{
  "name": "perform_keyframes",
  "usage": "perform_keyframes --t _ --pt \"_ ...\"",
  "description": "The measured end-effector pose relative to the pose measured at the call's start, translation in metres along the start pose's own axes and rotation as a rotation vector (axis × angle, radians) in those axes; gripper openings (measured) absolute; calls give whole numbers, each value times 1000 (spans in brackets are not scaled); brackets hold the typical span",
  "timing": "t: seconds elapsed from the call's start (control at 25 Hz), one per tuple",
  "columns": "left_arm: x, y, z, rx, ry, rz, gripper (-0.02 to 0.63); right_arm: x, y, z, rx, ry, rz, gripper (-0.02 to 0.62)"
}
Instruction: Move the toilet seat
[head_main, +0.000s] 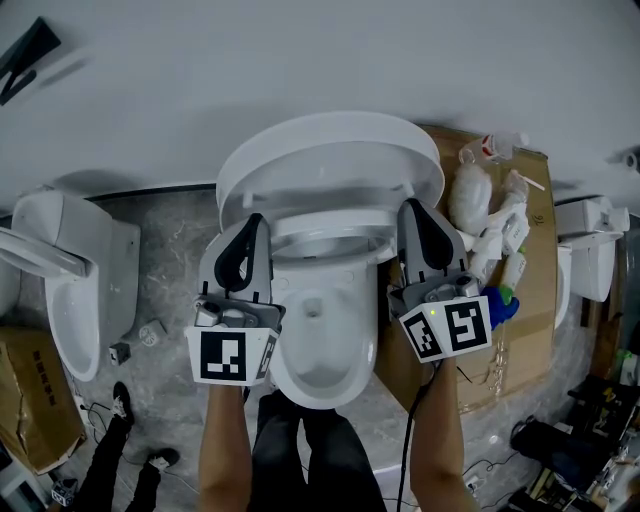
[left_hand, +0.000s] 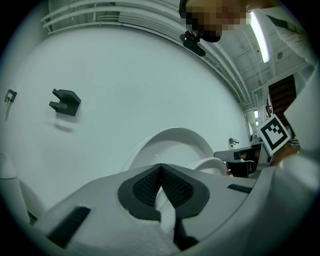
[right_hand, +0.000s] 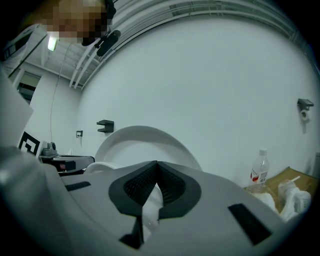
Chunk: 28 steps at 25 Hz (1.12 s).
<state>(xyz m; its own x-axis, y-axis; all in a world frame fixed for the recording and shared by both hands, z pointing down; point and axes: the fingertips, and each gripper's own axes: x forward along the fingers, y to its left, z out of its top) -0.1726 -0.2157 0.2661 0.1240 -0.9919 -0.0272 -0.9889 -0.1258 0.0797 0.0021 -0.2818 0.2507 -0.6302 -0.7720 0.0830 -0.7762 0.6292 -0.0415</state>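
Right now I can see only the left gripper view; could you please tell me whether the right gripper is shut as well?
Observer: Yes, the right gripper has its jaws together, with nothing gripped.
Operator: Thank you. What lies to the right of the toilet?
Observer: A cardboard sheet, with a bottle and white packs on it.
Operator: And on its left?
Observer: A second toilet stands there by the wall.

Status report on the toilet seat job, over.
Left gripper, right gripper: both shut, fingers empty. Toilet seat between them, lid raised behind it. Bottles on cardboard at right, clear of the seat.
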Motion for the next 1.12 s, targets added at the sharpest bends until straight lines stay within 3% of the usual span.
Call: perform_keyframes --t 0.88,1.12 --pt "4 1 0 29 -19 16 9 7 -4 0 9 -20 -6 14" --pt "2 -1 -1 41 -27 32 9 1 0 0 -84 -50 -39 14"
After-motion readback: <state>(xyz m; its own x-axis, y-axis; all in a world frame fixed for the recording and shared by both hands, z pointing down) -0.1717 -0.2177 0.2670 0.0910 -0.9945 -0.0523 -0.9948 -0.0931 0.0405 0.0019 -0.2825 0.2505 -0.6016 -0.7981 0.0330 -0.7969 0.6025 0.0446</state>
